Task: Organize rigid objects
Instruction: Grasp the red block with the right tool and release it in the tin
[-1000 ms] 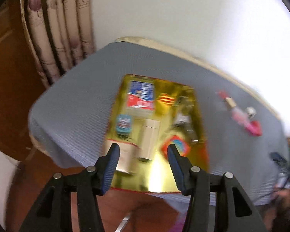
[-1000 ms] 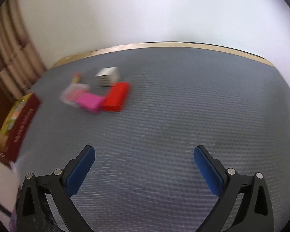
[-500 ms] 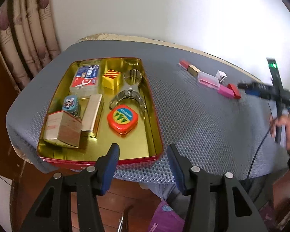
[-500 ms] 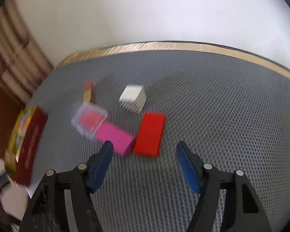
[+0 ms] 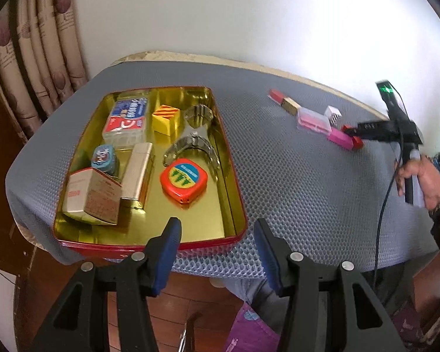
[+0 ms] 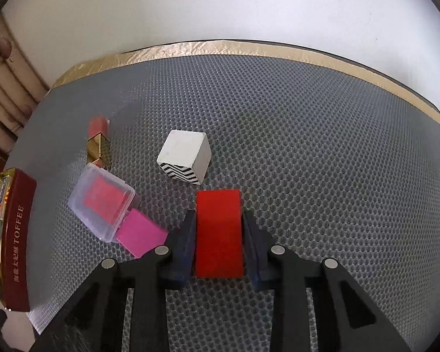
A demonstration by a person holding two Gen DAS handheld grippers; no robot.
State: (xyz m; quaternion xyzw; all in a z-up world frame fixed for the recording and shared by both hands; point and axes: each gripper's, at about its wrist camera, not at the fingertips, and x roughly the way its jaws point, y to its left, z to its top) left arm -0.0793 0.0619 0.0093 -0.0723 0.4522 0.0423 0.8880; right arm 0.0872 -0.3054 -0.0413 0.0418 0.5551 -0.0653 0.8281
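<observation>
Red block (image 6: 218, 231) clamped in right gripper (image 6: 218, 246) jaws, right-wrist view only

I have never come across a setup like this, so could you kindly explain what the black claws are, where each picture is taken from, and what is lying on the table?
There is no robot here: a person holds a two-finger gripper in each hand, and each gripper carries a wide-angle camera looking along its fingers.

The left camera shows the left gripper open and empty, over the near edge of a gold tin that holds a tape measure, small boxes and a metal clip. Farther right you see the person's hand with the other gripper.

The right camera shows the right gripper shut on a red block on the grey mat. Beside it lie a pink block, a clear plastic case, a white cube with zigzag stripes and a red-and-gold piece.
</observation>
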